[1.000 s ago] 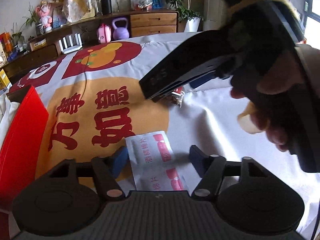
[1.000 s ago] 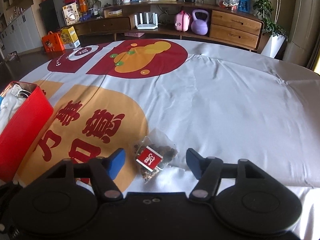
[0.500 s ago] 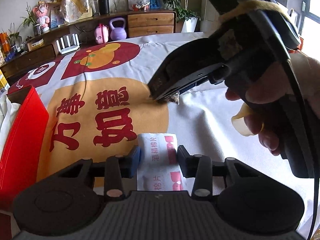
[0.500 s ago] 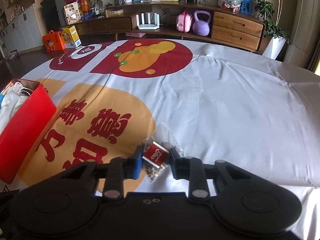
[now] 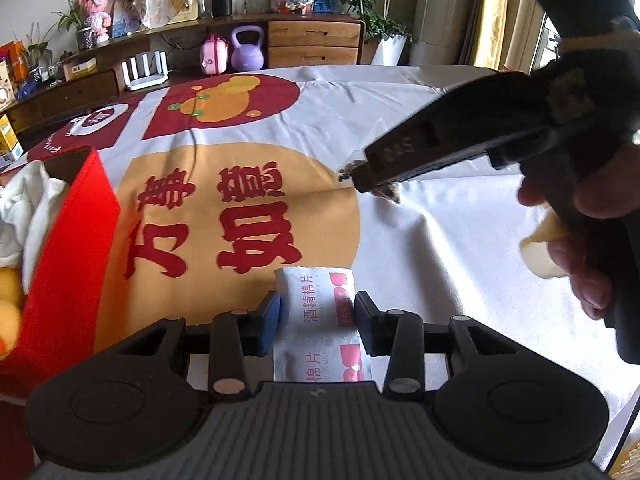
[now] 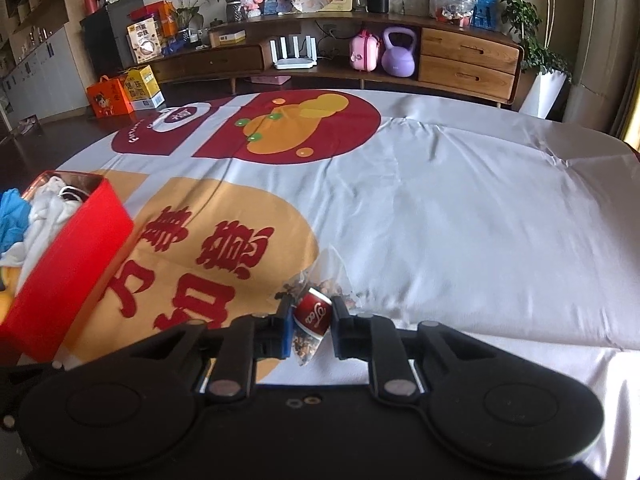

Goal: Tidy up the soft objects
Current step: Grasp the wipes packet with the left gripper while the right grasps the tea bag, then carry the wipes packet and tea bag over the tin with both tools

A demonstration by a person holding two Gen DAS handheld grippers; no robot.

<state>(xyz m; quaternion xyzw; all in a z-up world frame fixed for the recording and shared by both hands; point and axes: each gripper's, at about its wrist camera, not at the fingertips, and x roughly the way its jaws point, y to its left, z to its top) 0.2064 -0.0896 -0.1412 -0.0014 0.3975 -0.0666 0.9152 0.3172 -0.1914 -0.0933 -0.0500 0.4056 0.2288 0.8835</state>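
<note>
My left gripper is shut on a white sachet with pink marks and Chinese print, held above the printed tablecloth. My right gripper is shut on a clear tea bag with a red label, lifted off the cloth. In the left wrist view the right gripper hangs at the right with bits of the tea bag showing under its tip. A red box with white and blue soft items stands at the left; it also shows in the left wrist view.
A wooden sideboard stands behind the table with a purple kettlebell, a pink case and a white router. Cartons stand on the floor at the far left.
Both grippers have closed, the left on the sachet and the right on the tea bag. Both objects have then been lifted off the cloth.
</note>
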